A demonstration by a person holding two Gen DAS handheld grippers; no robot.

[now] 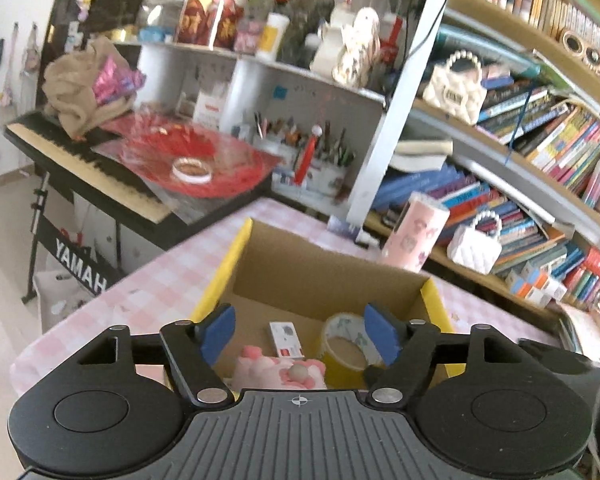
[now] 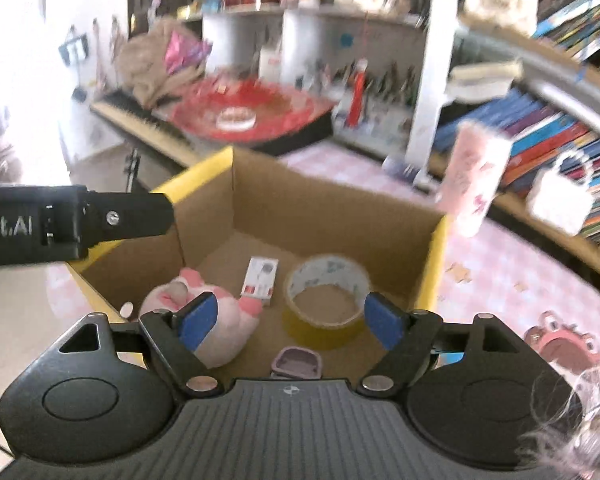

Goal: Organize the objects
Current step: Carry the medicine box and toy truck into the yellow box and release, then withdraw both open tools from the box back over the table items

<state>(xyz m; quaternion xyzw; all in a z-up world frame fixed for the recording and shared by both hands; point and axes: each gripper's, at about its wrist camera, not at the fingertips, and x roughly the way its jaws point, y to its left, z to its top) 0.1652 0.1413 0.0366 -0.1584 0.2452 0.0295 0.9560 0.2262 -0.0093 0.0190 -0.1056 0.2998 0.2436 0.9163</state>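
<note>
A cardboard box (image 1: 228, 264) with a yellow rim stands open on the pink checked tablecloth (image 1: 156, 284). Inside lie a pink plush toy (image 1: 276, 368), a small white card pack (image 1: 286, 340) and a roll of tape (image 1: 336, 326). My left gripper (image 1: 300, 328) hovers over the box's near side, open, with nothing between its blue pads. In the right wrist view the box (image 2: 320, 216) holds the plush toy (image 2: 236, 320), card pack (image 2: 260, 280), tape roll (image 2: 328, 272) and a small mauve case (image 2: 298, 362). My right gripper (image 2: 292, 316) is open above them, holding nothing.
The left gripper's black body (image 2: 100, 220) reaches in over the box's left wall. A pink tumbler (image 2: 476, 184) stands right of the box, and a pink toy (image 2: 560, 340) lies on the cloth at right. Behind are a keyboard (image 1: 80, 160) and packed bookshelves (image 1: 540, 140).
</note>
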